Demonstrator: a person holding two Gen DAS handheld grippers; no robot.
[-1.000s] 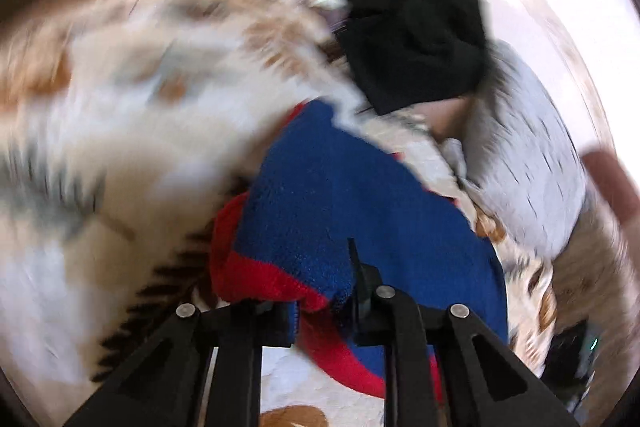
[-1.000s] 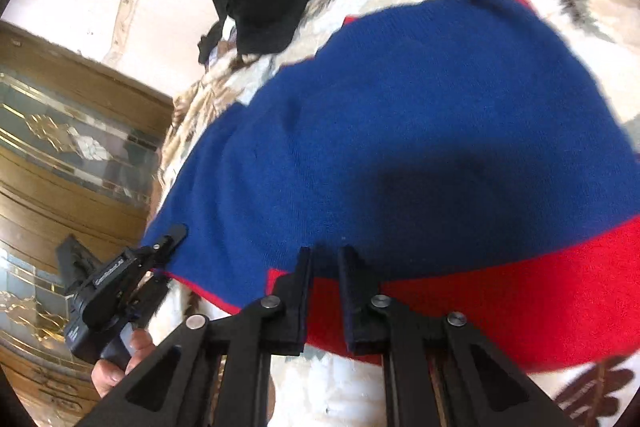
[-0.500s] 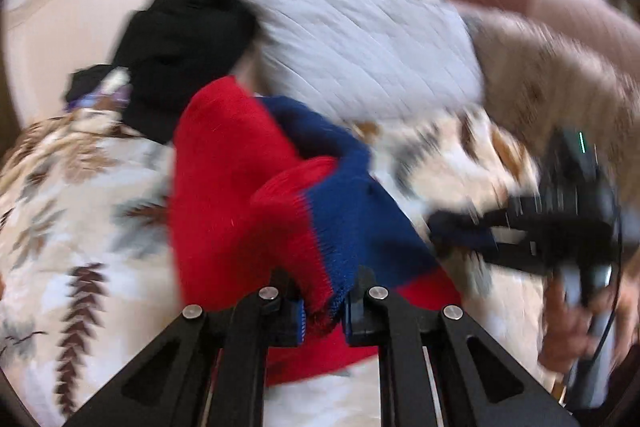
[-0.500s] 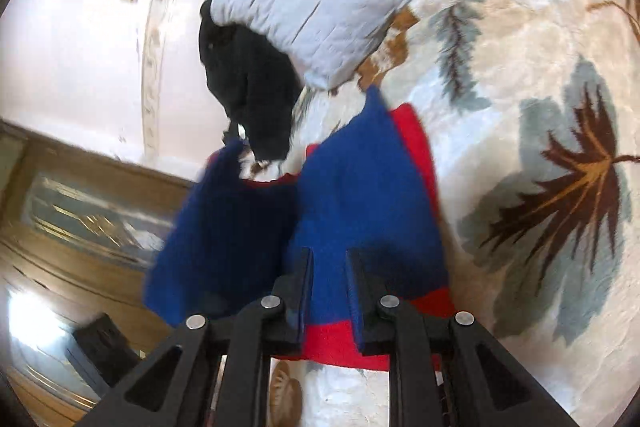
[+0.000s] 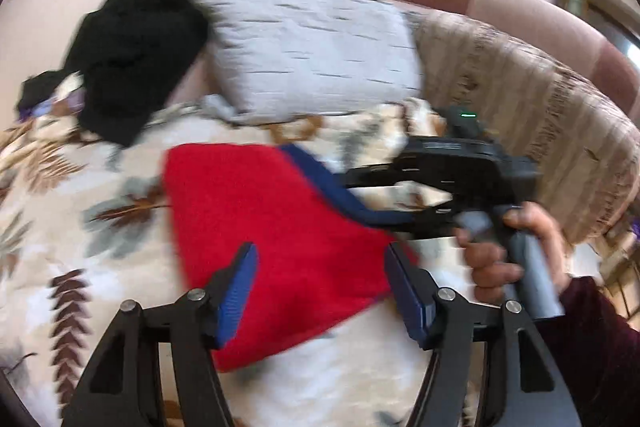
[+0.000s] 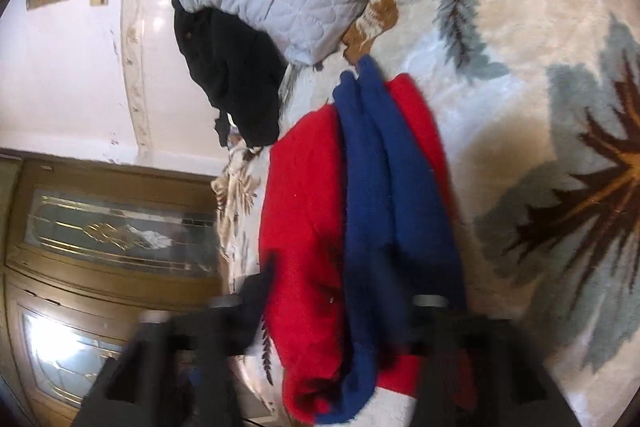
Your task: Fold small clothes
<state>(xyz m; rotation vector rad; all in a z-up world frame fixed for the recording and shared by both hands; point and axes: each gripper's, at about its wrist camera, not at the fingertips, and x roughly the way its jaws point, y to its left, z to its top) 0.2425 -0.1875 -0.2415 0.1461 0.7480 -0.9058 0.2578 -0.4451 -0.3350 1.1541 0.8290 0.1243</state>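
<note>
Red and blue knit garment (image 5: 276, 227) lies folded mid-frame on the leaf-patterned blanket (image 5: 100, 227) in the left wrist view, the left gripper (image 5: 320, 291) spread wide and empty. In the right wrist view the garment (image 6: 360, 207) fills the centre; the right gripper (image 6: 340, 339), blurred, stands wide apart.

sweater (image 5: 276, 227) | red and blue knit | folded | lying on leaf-patterned blanket (image 5: 80, 227)

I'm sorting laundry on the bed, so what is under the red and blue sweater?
The red and blue sweater lies on a cream leaf-print blanket, which shows all around it. Whatever sits directly beneath the sweater is covered. Both claws, left claw and right claw, are open.
</note>
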